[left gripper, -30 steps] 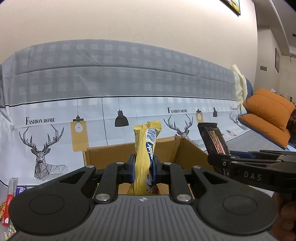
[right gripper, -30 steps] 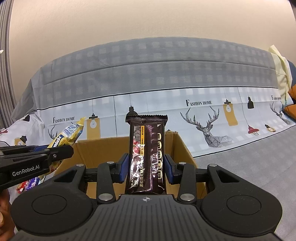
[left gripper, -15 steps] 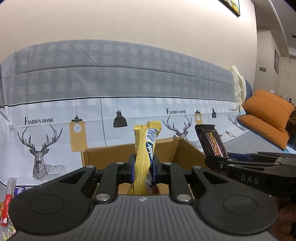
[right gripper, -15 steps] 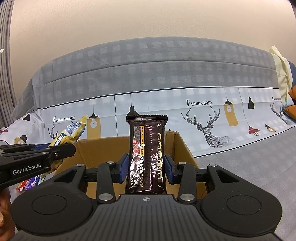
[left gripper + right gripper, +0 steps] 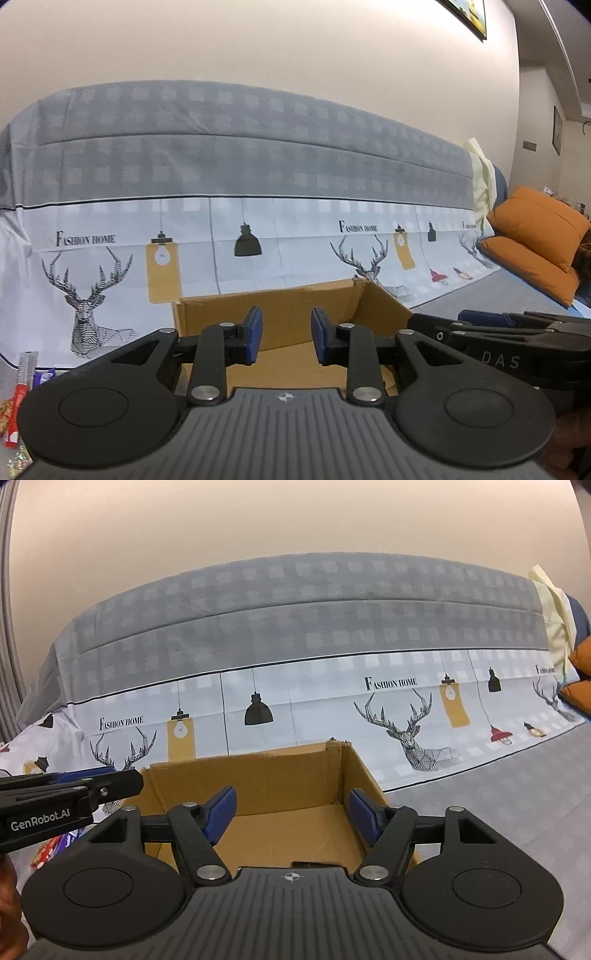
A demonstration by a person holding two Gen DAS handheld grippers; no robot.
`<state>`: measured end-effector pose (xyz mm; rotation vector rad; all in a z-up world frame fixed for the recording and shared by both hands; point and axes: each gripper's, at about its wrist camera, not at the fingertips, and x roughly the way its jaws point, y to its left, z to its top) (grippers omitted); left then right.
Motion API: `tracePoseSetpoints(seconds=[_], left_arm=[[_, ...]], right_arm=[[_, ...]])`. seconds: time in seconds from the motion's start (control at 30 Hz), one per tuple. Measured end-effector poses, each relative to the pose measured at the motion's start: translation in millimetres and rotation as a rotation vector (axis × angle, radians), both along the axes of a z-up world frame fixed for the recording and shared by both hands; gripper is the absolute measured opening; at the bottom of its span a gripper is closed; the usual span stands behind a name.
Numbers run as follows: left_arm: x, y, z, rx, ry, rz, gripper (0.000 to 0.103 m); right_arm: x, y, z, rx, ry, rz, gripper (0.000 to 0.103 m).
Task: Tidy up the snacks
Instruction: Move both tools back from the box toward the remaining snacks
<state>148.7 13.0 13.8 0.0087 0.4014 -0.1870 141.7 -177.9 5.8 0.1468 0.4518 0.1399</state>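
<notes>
Both our grippers hover over the cardboard box (image 5: pixel 295 786): left gripper (image 5: pixel 286 334) and right gripper (image 5: pixel 291 814) are opening, nothing between their jaws. A dark sliver on the box floor may be a snack. Next we reach for the loose snacks (image 5: pixel 20 391) lying left.

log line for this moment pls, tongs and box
left tongs: opening, nothing between pads | right tongs: opening, nothing between pads | both over cardboard box | loose snacks left of box
</notes>
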Motion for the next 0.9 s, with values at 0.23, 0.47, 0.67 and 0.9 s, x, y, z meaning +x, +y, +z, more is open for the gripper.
tracePoseSetpoints(seconds=[0.23, 0.47, 0.67, 0.9], left_arm=[[-19, 33, 13, 0.014, -0.05, 0.092, 0.031], [-62, 97, 52, 0.108, -0.137, 0.094, 0.028], [-107, 146, 49, 0.254, -0.215, 0.219, 0.023], [-115, 210, 52, 0.133, -0.132, 0.44, 0.015]], right_arm=[[1, 23, 0, 0.033, 0.005, 0.018, 0.07], [-14, 75, 8, 0.06, -0.032, 0.123, 0.07], [-42, 135, 19, 0.077, -0.12, 0.324, 0.07], [-53, 224, -10, 0.076, 0.01, 0.52, 0.044]])
